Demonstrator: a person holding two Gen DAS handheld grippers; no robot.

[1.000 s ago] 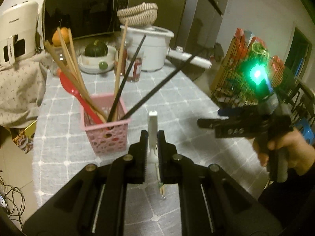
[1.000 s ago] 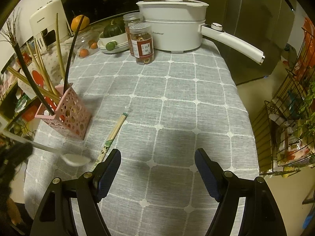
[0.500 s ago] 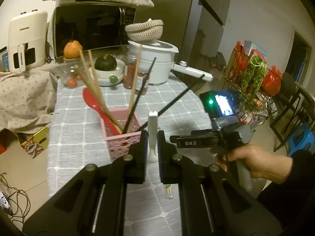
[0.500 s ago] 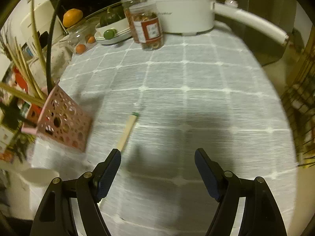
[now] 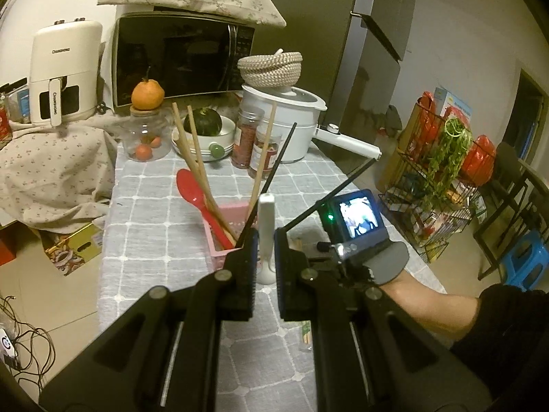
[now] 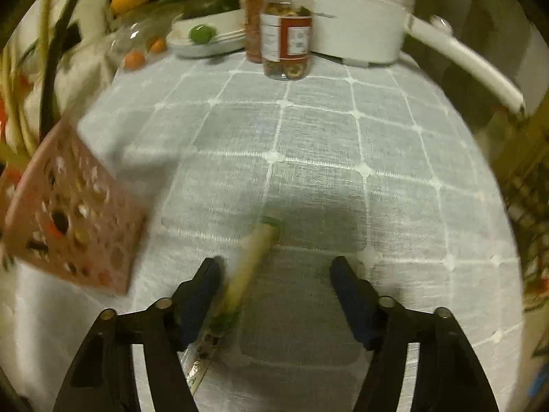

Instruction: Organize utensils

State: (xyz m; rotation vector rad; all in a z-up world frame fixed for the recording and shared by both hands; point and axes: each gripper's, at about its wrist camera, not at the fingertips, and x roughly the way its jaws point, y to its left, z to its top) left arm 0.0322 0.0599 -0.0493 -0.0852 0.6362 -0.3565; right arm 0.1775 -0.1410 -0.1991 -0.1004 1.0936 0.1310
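My left gripper is shut on a white spoon, held upright by its handle just above and in front of the pink utensil basket. The basket holds a red spoon, wooden chopsticks and black chopsticks. My right gripper is open, low over the table, its fingers straddling a wrapped pair of chopsticks that lies on the cloth. The basket stands left of it. The right gripper's body also shows in the left wrist view.
Grey checked tablecloth. At the back stand two jars, a white pot with a long handle, a bowl with squash, a glass jar with an orange and a microwave. A wire rack stands right of the table.
My right gripper has moved down and forward until its open fingers straddle the wrapped chopsticks. My left gripper has risen and drawn back, still holding the white spoon.
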